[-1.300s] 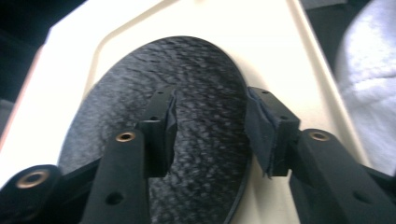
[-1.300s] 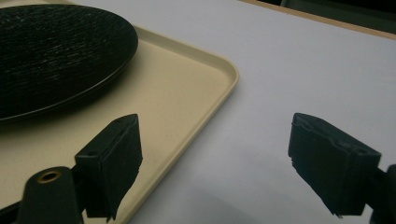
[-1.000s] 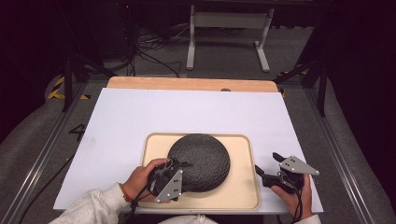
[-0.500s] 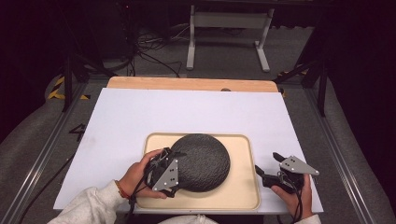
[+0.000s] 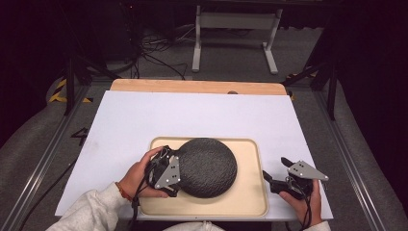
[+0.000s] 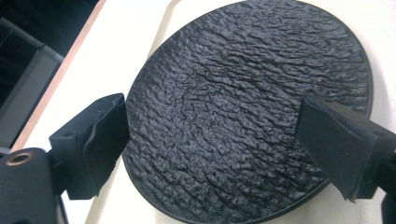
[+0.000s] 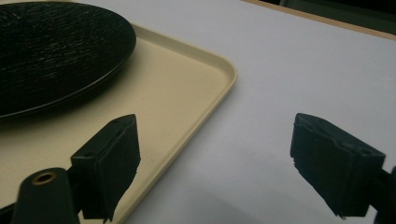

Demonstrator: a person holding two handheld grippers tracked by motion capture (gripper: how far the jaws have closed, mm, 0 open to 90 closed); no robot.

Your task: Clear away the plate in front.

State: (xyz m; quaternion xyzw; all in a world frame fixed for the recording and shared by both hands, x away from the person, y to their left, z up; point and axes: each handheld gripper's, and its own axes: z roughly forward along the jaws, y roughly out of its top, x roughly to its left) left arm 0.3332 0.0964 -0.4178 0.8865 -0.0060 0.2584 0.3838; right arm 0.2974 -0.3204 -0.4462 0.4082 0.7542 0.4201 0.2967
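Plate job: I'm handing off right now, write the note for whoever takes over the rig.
Left gripper: open, jaws spread over the near-left part of the black plate, not closed on it.
Right gripper: open, holding nothing, over the white table beside the tray's right rim.
Plate lies flat in the beige tray, toward its left side.
Done: left gripper is lined up at the plate.
Left: probably close on the plate's rim and lift; right gripper may steady the tray.

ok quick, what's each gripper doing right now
Left gripper: open, jaws spread over the black plate, gripping nothing.
Right gripper: open, empty, beside the tray.
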